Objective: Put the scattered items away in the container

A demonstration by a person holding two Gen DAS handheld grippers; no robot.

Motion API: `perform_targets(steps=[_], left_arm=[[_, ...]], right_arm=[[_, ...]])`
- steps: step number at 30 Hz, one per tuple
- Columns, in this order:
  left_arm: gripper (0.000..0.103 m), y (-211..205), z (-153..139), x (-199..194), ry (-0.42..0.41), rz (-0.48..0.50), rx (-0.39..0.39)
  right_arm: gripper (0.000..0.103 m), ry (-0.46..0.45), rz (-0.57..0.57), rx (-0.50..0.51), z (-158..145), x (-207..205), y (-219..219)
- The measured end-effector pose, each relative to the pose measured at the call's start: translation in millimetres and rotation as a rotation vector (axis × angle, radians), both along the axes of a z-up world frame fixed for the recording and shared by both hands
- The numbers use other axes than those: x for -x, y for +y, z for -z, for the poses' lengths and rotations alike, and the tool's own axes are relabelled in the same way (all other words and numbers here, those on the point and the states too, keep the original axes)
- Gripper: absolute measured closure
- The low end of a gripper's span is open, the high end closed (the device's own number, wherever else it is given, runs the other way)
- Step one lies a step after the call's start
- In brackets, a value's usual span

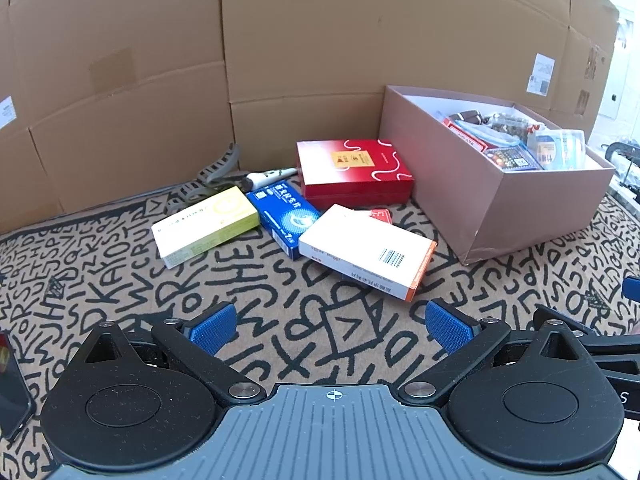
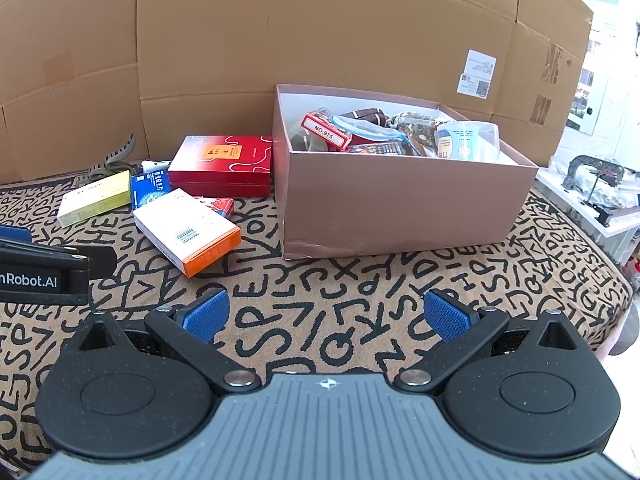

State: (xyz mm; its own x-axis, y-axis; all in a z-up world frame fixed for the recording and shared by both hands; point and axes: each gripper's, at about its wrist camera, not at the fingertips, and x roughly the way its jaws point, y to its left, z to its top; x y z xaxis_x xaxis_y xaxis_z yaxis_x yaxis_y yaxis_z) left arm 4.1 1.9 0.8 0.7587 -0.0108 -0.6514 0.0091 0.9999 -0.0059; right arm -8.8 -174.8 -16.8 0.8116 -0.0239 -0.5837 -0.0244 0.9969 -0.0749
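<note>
A pink cardboard box [image 1: 520, 208] [image 2: 400, 200] holds several packets and a cup. Left of it lie a red box [image 1: 354, 168] [image 2: 224, 162], a white and orange box [image 1: 368, 250] [image 2: 186, 230], a blue box [image 1: 284, 214] [image 2: 148, 190], a yellow-green box [image 1: 206, 224] [image 2: 94, 198], a small red card pack [image 1: 380, 214] [image 2: 218, 204], a white tube [image 1: 266, 176] and a grey strap [image 1: 218, 172]. My left gripper [image 1: 330, 326] is open and empty, short of the white box. My right gripper [image 2: 326, 314] is open and empty, in front of the pink box.
Everything lies on a tan cloth with black letters [image 1: 280, 320] [image 2: 360, 300]. A cardboard wall [image 1: 280, 40] [image 2: 320, 32] stands behind. A phone [image 1: 12, 384] lies at the left edge. The left gripper's side [image 2: 44, 268] shows in the right wrist view. A white shelf with clutter [image 2: 600, 196] stands at right.
</note>
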Motion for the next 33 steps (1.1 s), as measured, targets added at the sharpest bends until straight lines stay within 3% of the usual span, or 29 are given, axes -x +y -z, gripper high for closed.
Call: perform_targets(steps=[17,27,33], left_arm=[[0.000,3,5,-17,0.030,-0.008,0.001],[0.000,22,23,-39,0.040,-0.051,-0.006],[0.000,42,30,-57,0.066,-0.017,0.084]], right_arm=[[0.000,0.035,-0.009,0.002,5,-19,4],[0.000,0.075,-0.056,0.031,25,-47,19],[0.000,0.088,-0.189,0.043,40,-66,41]])
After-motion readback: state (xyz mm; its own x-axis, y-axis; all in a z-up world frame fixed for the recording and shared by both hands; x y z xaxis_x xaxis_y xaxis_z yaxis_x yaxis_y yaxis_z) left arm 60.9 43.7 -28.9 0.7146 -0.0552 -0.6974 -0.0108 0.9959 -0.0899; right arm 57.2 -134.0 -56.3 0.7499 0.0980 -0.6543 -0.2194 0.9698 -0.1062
